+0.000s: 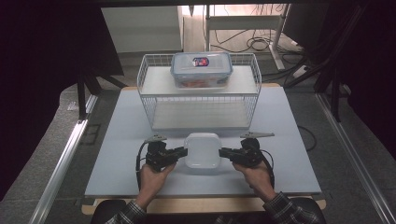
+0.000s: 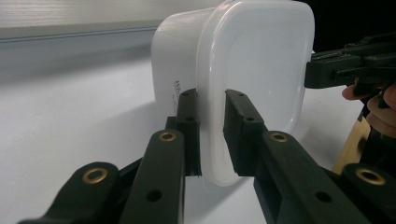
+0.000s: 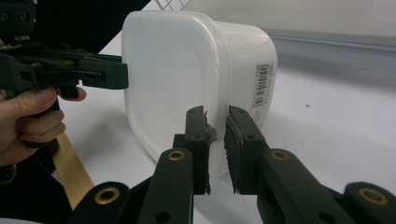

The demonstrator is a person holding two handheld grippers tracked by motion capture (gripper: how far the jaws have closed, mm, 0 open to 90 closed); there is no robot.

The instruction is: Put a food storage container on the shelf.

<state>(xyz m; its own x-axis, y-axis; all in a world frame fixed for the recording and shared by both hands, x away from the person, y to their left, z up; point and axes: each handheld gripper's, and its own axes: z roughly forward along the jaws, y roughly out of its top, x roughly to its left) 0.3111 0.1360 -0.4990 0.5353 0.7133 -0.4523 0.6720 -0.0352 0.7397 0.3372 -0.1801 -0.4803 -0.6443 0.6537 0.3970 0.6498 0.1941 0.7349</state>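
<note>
A white plastic container [image 1: 202, 150] with its lid on sits near the front of the pale table [image 1: 121, 154]. My left gripper [image 1: 183, 152] is shut on the lid's rim at the container's left side. My right gripper [image 1: 223, 152] is shut on the rim at the opposite side. In the left gripper view the jaws of my left gripper [image 2: 211, 100] pinch the thin rim of the container [image 2: 252, 60], with the right gripper [image 2: 327, 70] beyond. In the right gripper view my right gripper [image 3: 215, 116] clamps the rim of the container [image 3: 173, 70], which carries a barcode label [image 3: 263, 86].
A white wire rack [image 1: 201, 100] stands at the back of the table, just behind the container. On its upper shelf rests a clear box with a blue-edged lid [image 1: 201, 69]. Bare tabletop lies left and right of the grippers. Cables trail on the floor behind.
</note>
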